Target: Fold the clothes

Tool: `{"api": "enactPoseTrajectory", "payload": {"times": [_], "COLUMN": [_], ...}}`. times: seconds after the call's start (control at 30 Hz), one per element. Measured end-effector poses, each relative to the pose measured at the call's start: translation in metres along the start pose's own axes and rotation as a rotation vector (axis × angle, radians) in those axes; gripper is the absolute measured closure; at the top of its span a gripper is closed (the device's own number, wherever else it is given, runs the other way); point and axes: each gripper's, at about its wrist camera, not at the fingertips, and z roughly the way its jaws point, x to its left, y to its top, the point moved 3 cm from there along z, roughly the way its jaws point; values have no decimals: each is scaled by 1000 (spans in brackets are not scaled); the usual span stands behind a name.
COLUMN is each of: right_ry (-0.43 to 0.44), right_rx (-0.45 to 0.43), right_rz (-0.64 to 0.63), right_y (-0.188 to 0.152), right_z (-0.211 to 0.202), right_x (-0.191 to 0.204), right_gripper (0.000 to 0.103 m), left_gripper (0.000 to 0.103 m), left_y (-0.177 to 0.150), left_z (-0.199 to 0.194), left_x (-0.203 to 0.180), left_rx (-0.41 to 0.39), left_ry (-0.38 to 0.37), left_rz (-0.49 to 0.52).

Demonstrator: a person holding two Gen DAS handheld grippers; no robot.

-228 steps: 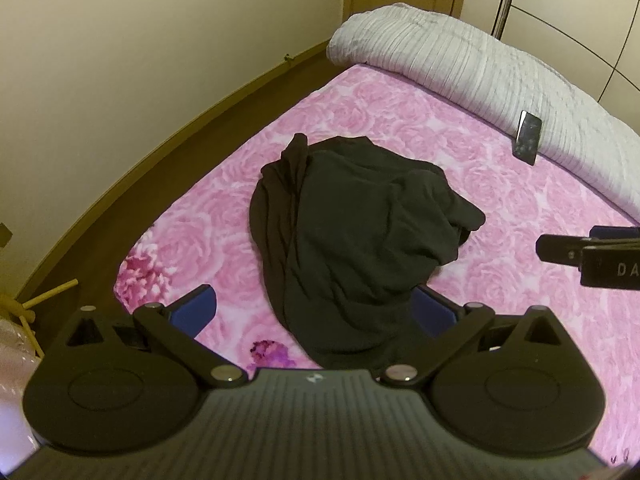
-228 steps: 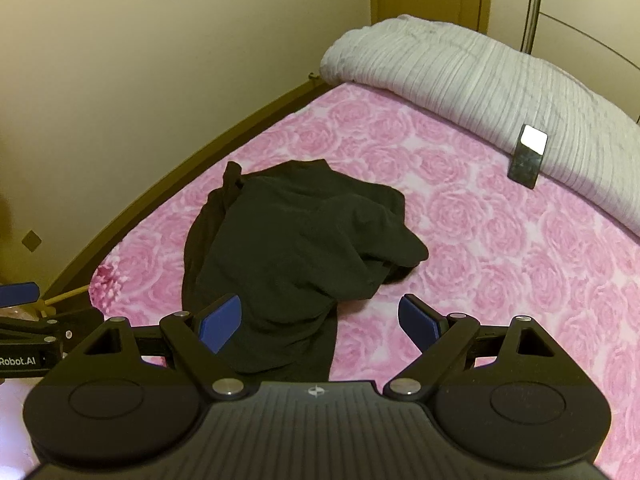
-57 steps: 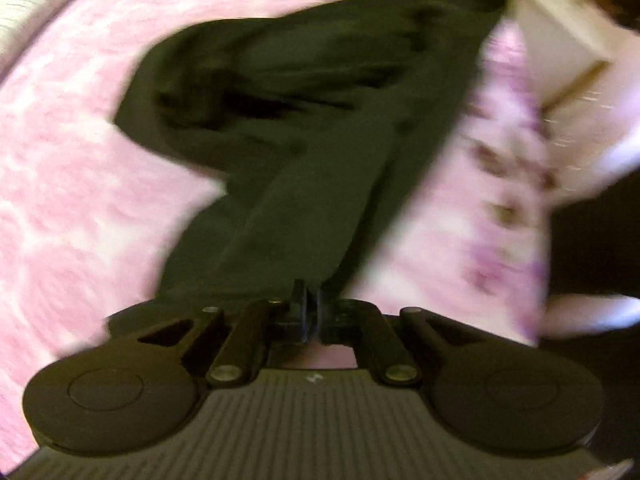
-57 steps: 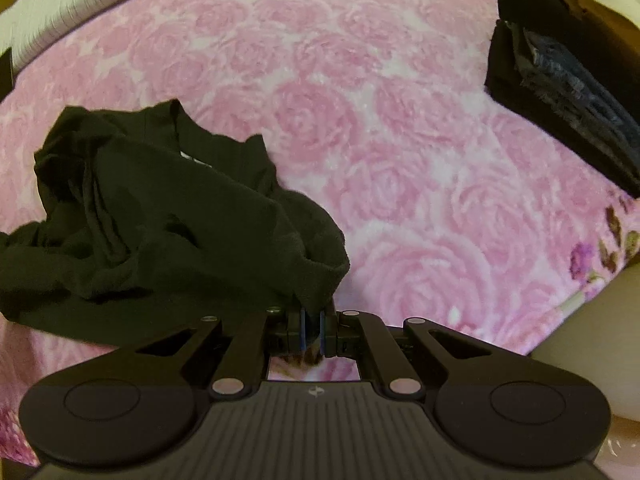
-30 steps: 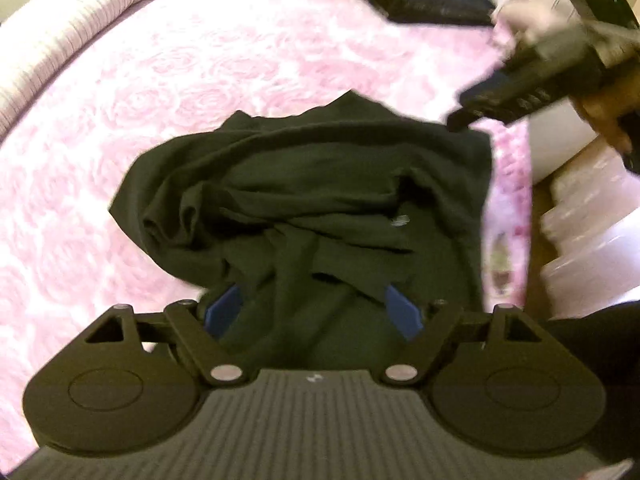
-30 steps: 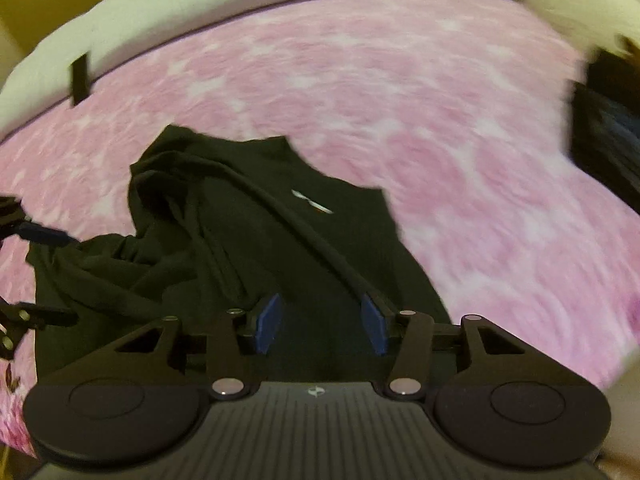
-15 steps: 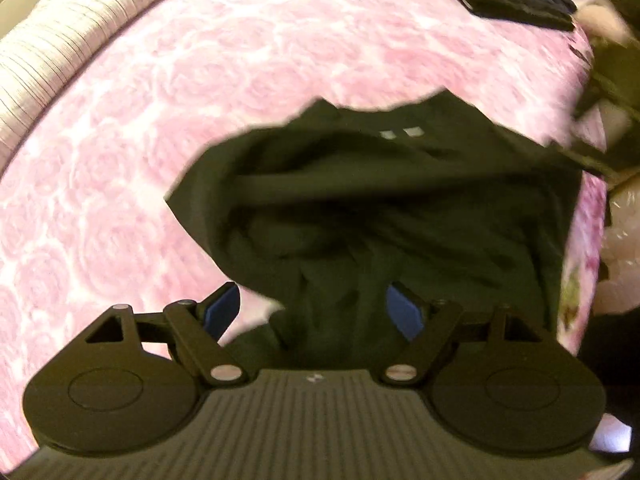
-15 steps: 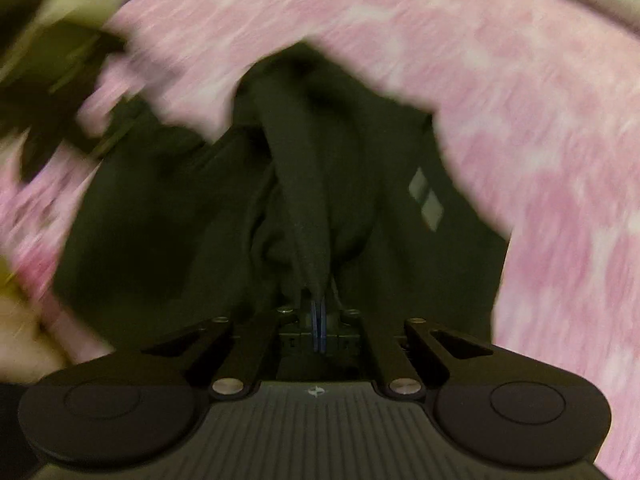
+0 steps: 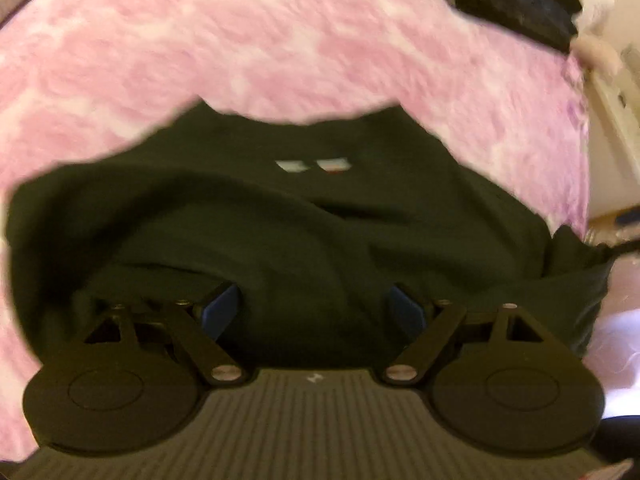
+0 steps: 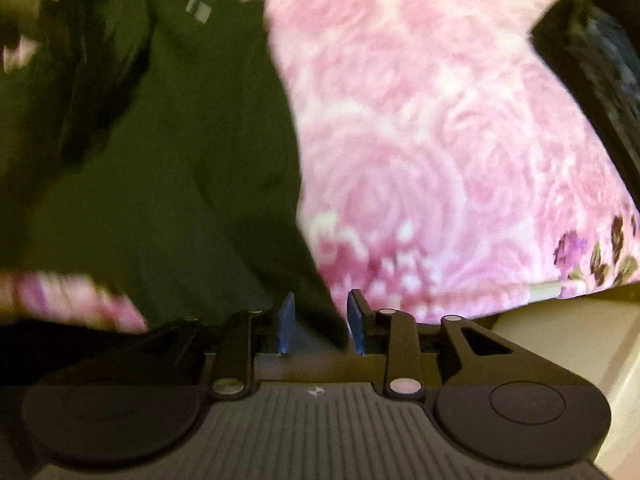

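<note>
Your dark garment is soft matt cloth, creased, with two small pale woven labels. The bedcover beneath it is matt rose-printed fabric. Your left gripper is matt black plastic, ribbed on top, with shiny metal pivot pins.

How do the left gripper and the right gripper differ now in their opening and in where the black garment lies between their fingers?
The left gripper stands wide open; the right gripper shows a narrower gap. The black garment spreads across the left one's whole gap; only an edge of it runs between the right one's fingers. Both have blue pads and hang over the pink bedsheet.
</note>
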Motion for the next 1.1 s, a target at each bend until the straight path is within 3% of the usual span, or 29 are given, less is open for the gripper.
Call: {"api": "enactPoseTrajectory", "payload": {"times": [0.07,0.1,0.2,0.37,0.43,0.53,0.6,0.63,0.67,0.73,0.83,0.9,0.97,1.07,1.1], "right_ry": [30,45,91,174,213,255,265,267,267,262,270,270,272,250,247], "right_rx": [-68,-102,-200,-296,-302,-317,-313,-309,-305,-303,-298,-291,-293,-286,-280], "right_rz": [33,49,90,-6,-24,-60,-95,-103,-108,-93,-47,-21,-10,-10,-8], "right_y": [17,25,50,102,121,144,152,154,156,157,155,153,152,153,154], "right_z": [-4,-6,-10,22,42,62,71,74,76,77,79,82,84,84,82], "right_x": [-1,-1,-2,5,12,22,29,32,34,34,29,25,22,19,18], "right_gripper": [62,60,56,45,45,45,45,45,44,44,44,45,51,74,87], "left_gripper": [83,97,97,97,97,91,76,61,49,42,38,35,35,38,40], "left_y": [-4,-6,-12,-31,-45,-71,-80,-80,-76,-63,-34,-9,8,24,25], "left_z": [2,-8,-62,-157,-184,-193,-194,-192,-188,-171,-124,-84,-43,6,11], "left_x": [-8,-6,28,151,207,279,299,296,290,270,236,211,200,196,198], "left_rx": [-16,-44,-158,-234,-223,-79,-29,-32,-44,-85,-134,-151,-118,-36,-27], "left_ry": [64,98,225,495,611,681,729,737,731,669,462,371,285,168,136], "left_rz": [63,67,-1,-144,-197,-335,-371,-349,-321,-256,-101,49,149,215,210]}}
